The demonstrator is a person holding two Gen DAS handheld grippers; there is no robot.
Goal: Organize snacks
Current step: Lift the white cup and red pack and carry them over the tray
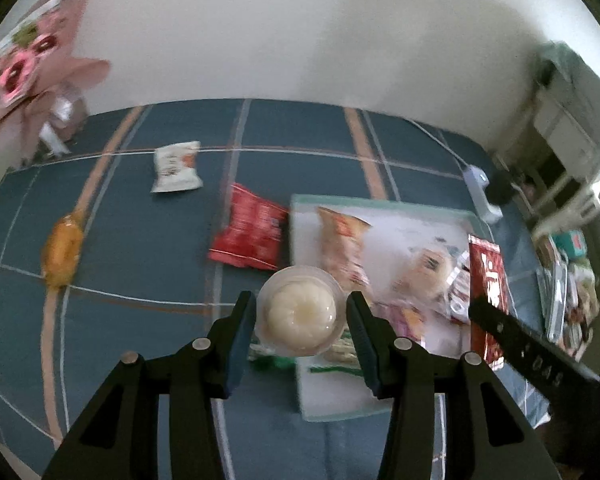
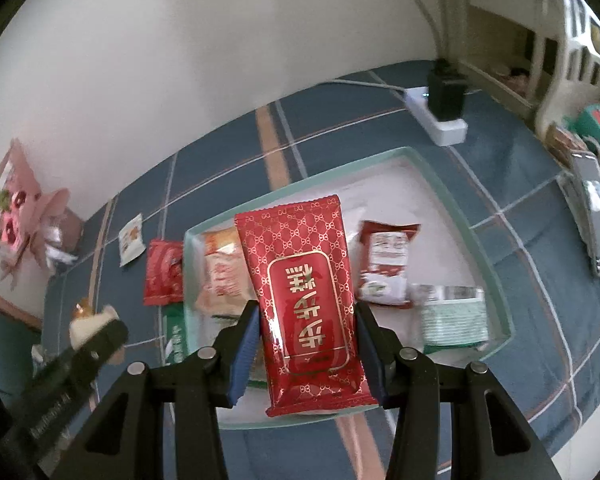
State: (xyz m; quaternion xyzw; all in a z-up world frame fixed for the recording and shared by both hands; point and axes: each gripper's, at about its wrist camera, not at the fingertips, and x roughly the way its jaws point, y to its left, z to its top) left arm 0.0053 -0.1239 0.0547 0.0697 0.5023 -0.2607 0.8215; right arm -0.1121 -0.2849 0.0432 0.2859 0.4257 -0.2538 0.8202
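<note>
The right hand-held gripper (image 2: 306,340) is clenched on a red gold-patterned packet (image 2: 306,300), pads squeezing its long edges, and holds it above the near side of the glass tray (image 2: 496,292). The left hand-held gripper (image 1: 300,320) grips a clear cup of pale jelly (image 1: 302,312) by its sides, just over the tray's left edge. To do this well, I would lower each snack to a bare patch of the tray before letting go: the packet flat beside the white-and-red sachet (image 2: 384,268), the cup upright. Left of the tray, on the checked counter (image 1: 140,320), wait a red pouch (image 1: 252,236), a white pouch (image 1: 176,166) and an orange sweet (image 1: 62,256).
</note>
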